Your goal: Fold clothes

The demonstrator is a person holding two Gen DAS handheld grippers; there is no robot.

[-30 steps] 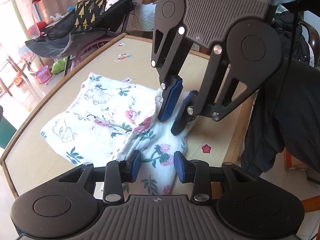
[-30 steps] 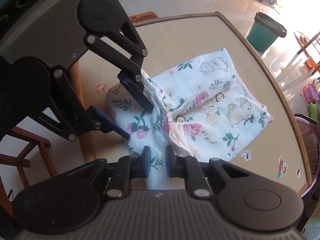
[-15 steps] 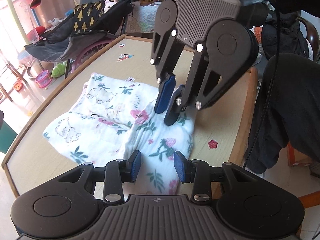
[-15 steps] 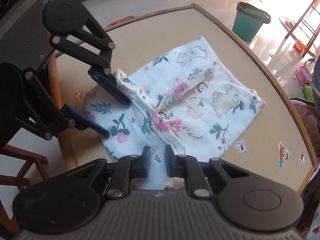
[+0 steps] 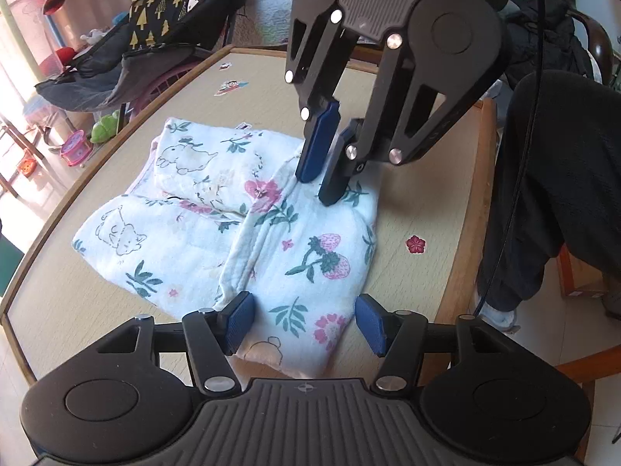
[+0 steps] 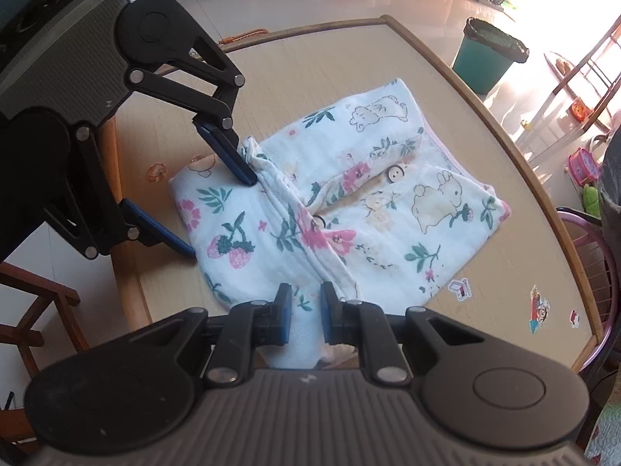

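Note:
A white baby garment (image 5: 202, 209) printed with flowers, strawberries and animals lies partly folded on the beige table (image 5: 427, 202). My left gripper (image 5: 304, 322) hovers over its near edge. Its jaws are opening, and the cloth lies flat between the pads without being pressed. My right gripper (image 5: 322, 182) is closed on the far end of the folded flap. In the right wrist view, the garment (image 6: 388, 209) shows a brown button, and a strip of it runs up between the narrow pads of the right gripper (image 6: 306, 310). The left gripper (image 6: 215, 213) stands wide at the cloth's left end.
The table (image 6: 310, 77) has a raised wooden rim and stickers, including a red flower (image 5: 416, 244). A person's dark trouser leg (image 5: 562, 178) is close at the right. A dark baby seat (image 5: 128, 62) stands behind, and a green bin (image 6: 489, 54) and toys sit on the floor.
The left gripper's jaws have spread apart and let go of the cloth. The folded flap has come down flat onto the table. The right gripper stays closed on its end.

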